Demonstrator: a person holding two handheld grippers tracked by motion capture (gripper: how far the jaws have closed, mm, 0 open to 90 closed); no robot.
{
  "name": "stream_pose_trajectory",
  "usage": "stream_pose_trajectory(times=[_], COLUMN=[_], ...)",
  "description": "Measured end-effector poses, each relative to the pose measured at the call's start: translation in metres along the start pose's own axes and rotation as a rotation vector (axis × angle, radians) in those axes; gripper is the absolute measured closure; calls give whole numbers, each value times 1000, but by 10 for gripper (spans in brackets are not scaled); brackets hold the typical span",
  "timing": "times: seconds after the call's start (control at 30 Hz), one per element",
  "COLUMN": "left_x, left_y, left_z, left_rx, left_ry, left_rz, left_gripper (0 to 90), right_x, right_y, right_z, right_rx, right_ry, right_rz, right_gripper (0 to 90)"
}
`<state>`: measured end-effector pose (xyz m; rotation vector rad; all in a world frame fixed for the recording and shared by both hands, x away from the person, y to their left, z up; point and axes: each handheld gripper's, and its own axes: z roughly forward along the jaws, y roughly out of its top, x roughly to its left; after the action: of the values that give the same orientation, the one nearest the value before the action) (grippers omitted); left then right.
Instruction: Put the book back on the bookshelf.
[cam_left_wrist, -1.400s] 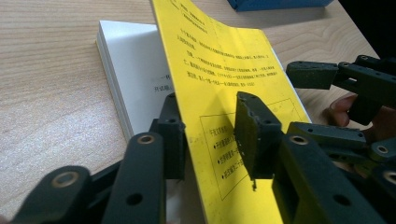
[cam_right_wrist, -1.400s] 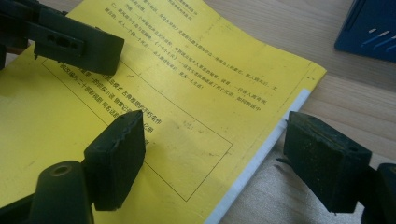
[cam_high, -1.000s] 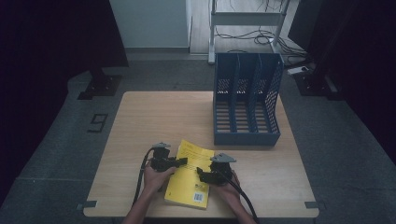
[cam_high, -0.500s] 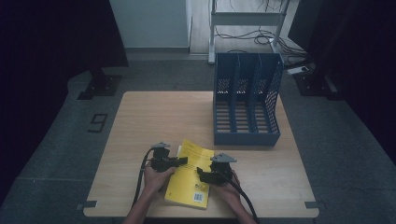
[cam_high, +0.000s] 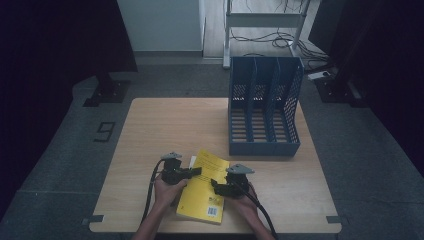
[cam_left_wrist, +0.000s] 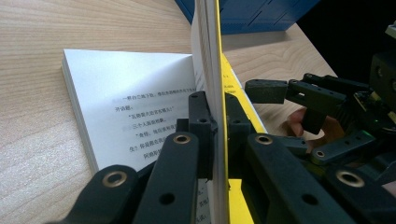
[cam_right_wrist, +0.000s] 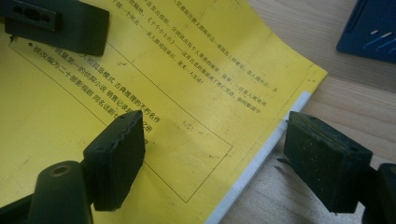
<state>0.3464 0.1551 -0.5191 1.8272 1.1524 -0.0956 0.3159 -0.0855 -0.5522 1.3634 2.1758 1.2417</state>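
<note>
Left claw (cam_left_wrist: 212, 135) clamped on the lifted yellow cover and a few top pages of a thin yellow paperback book (cam_high: 204, 185); its jaws have just been closing, cover now pinched between the pads and standing on edge in the left gripper view. Beneath it an exposed white page with black printed lines, page block lying flat. Right claw (cam_right_wrist: 210, 154) open, jaws wide, one pad over the yellow cover, the other past the book's white page edge above the wood, not pressing. Cover shows black printed text inside a thin rectangular frame; a barcode sits at the near corner in the high view. Book lies near the front edge of the light wooden bench (cam_high: 165, 125), between both hands. Blue plastic three-slot file rack (cam_high: 263, 107) stands upright farther back on the right, well apart from the book.
</note>
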Motion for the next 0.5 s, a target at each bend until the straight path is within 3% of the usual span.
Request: stream_pose_trajectory(times=[0.3, 0.5], left_x=[-4, -18], left_y=[2, 7], left_z=[-2, -3], left_rx=[-33, -59], left_ry=[-16, -4], left_rz=[-4, 33], left_gripper=[863, 864], right_x=[-1, -6], right_y=[1, 4], right_z=[-2, -6], right_rx=[-6, -7], right_ry=[12, 30], right_rz=[4, 9], right_gripper=[198, 186])
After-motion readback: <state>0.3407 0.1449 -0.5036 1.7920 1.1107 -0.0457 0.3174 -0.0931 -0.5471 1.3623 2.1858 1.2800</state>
